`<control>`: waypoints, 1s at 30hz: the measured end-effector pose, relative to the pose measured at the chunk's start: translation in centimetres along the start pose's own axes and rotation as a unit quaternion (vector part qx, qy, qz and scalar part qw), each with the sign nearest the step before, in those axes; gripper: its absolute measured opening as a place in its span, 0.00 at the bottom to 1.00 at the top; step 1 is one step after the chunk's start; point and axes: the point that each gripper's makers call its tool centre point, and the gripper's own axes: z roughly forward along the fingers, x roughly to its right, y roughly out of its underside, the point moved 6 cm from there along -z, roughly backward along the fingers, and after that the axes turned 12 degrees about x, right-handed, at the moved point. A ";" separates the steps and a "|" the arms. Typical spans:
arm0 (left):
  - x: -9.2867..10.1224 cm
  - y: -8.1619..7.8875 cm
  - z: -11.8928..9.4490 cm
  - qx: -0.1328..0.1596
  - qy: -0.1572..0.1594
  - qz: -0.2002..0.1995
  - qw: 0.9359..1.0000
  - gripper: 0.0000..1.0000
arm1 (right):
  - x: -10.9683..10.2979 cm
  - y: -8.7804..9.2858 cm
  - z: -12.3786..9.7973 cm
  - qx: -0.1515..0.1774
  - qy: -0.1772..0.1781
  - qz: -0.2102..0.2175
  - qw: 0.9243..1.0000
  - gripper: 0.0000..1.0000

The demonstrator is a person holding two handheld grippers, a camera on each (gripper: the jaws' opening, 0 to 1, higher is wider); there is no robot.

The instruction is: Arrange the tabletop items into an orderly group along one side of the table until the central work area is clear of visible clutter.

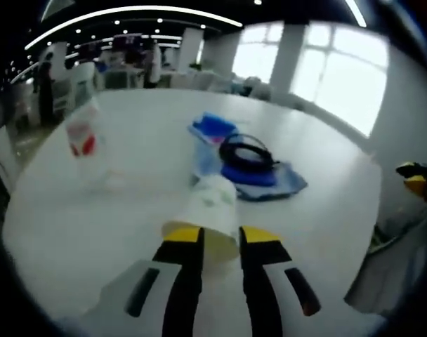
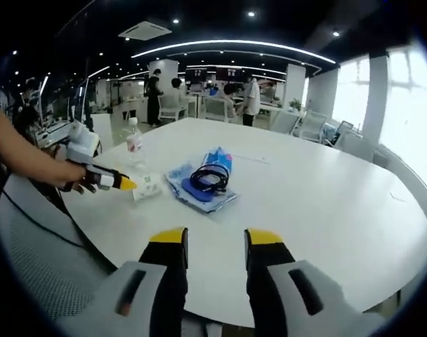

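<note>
The left gripper (image 1: 220, 237) pinches a pale paper cup (image 1: 212, 210) lying on its side on the white table (image 1: 326, 182), just short of a blue cloth (image 1: 270, 179) topped by a coiled black cable (image 1: 245, 151). A clear bottle (image 1: 83, 140) stands left of the cloth. In the right gripper view, the right gripper (image 2: 215, 240), jaws spread, hovers at the table edge; a forearm (image 2: 24, 158) reaches toward the cup.

Held between our left gripper's (image 1: 219, 242) yellow-tipped jaws: one white paper cup (image 1: 210, 214), lying on its side on the white table (image 1: 326, 182). Just beyond the cup: blue cloth (image 1: 270, 179) bearing a coiled black cable (image 1: 245, 151). Ahead, left: clear plastic bottle (image 1: 83, 140), red label, blurred.
</note>
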 end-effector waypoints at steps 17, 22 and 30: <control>-0.1 -0.1 0.6 -0.006 -0.011 -0.033 0.999 0.15 | 0.0 -0.2 0.3 0.017 -0.004 -0.005 1.000 0.69; -0.2 -0.1 0.9 -0.006 -0.016 -0.048 0.999 0.13 | 0.1 -0.4 0.3 0.031 0.002 -0.009 0.999 0.81; -0.7 -0.2 0.8 -0.008 -0.020 -0.052 0.998 0.06 | 0.0 -0.3 0.4 0.032 0.001 -0.007 0.999 0.94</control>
